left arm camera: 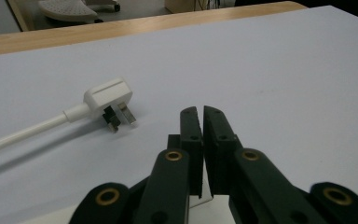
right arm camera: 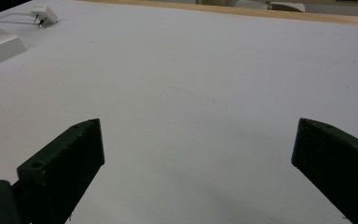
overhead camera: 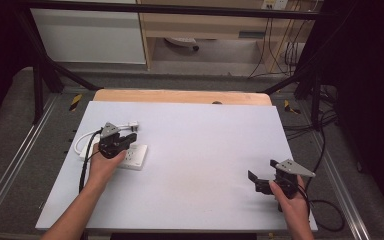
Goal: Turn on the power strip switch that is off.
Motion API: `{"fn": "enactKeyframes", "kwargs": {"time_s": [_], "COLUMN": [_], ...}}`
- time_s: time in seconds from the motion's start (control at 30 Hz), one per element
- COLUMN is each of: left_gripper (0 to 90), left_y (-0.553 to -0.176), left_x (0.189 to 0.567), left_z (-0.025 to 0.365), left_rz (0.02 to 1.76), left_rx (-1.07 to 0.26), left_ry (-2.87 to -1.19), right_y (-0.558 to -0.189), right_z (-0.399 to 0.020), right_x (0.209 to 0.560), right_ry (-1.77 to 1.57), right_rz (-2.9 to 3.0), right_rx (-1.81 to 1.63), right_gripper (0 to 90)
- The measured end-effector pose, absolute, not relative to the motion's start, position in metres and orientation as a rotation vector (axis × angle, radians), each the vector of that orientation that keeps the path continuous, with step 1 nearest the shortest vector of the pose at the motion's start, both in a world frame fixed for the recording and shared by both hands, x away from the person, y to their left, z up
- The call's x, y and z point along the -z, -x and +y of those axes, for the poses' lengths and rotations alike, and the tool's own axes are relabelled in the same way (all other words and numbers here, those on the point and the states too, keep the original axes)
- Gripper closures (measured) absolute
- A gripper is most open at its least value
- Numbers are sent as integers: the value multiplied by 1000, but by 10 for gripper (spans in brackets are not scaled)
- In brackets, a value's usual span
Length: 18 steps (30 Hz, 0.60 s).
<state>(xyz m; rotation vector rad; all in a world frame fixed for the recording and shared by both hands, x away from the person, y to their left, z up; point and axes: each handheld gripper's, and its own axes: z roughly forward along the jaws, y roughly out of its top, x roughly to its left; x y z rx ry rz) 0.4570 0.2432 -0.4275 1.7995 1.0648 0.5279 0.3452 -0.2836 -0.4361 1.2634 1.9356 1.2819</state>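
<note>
The left gripper (overhead camera: 128,138) hovers over the white power strip (overhead camera: 132,156), which lies flat near the left edge of the surface (overhead camera: 195,150), about midway between its near and far edges. In the left gripper view its fingers (left arm camera: 192,123) stand almost together, only a thin slit between them, with nothing held; a white corner of the strip shows beneath them. The white plug (left arm camera: 108,95) lies on its side just beyond the strip toward the far left corner, its prongs pointing right along the surface, and its white cable (overhead camera: 82,141) loops back to the strip by the left edge. The right gripper (overhead camera: 262,171) rests near the near right corner, well apart from the strip, its fingers (right arm camera: 70,158) spread wide and empty over bare surface.
</note>
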Motion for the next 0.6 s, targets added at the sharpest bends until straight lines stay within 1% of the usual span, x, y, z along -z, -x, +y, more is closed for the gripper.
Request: {"fn": "enactKeyframes", "kwargs": {"time_s": [0.27, 0.43, 0.6], "left_gripper": [780, 680, 636], "left_y": [-458, -458, -458], "left_x": [417, 412, 408], "left_z": [242, 242, 244], "left_rz": [1057, 1062, 1060], "left_rx": [-523, -532, -528], "left_ry": [-1775, -1753, -1744], "right_y": [-346, -346, -346], "right_z": [-283, -284, -284], "right_x": [437, 437, 437], "right_ry": [-1263, -1265, -1261], "right_rz": [1937, 1935, 1939], "right_rx": [-1283, -1286, -1285], "right_gripper": [29, 29, 29]}}
